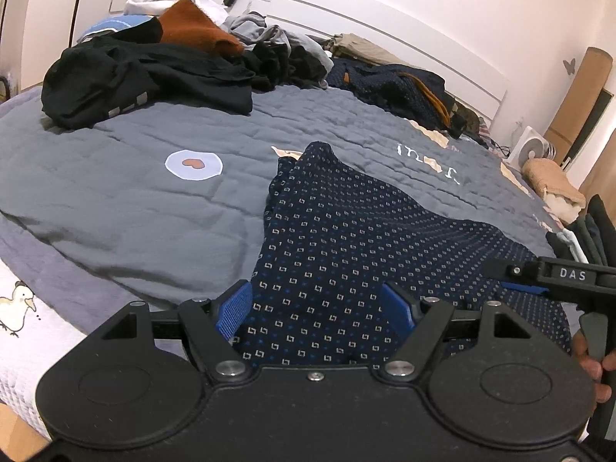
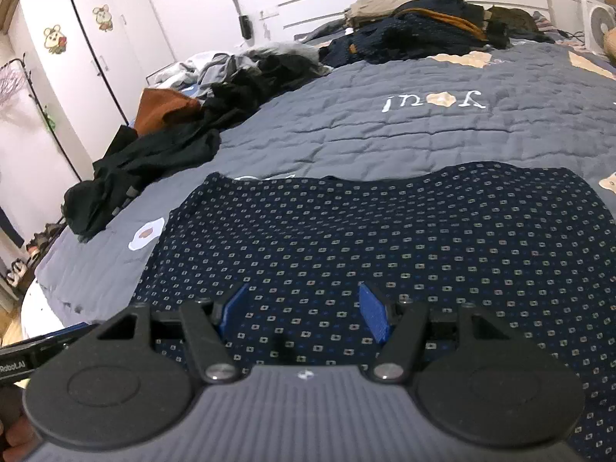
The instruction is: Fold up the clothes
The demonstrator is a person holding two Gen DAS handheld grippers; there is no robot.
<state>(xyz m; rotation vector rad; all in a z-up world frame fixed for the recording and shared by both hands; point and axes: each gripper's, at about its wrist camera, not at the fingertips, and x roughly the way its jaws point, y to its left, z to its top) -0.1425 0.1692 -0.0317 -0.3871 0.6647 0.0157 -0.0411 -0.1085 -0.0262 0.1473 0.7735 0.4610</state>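
The navy patterned garment (image 2: 385,238) lay spread across the lower middle of the right wrist frame, on the grey quilt (image 2: 385,134), its far edge running roughly straight from left to right. Spread out that way, it seemed laid for folding, or already folded once; the pictures fitted either. In the left wrist view the same cloth rose to a rumpled peak at frame centre, so that side was not flat. It was dark blue, thin-looking, dotted all over with small pale squares and blue specks.

The right gripper (image 2: 304,312) hung low over the near part of the cloth, its blue pads wide apart, gripping nothing. The left gripper (image 1: 315,312) sat at the cloth's near edge, also wide apart, with fabric showing between the pads but not pinched.

Beyond, in the upper left of both frames, a heap of black, rust and grey clothes (image 1: 154,65) waited; darker clothes (image 2: 415,27) sat by the headboard.
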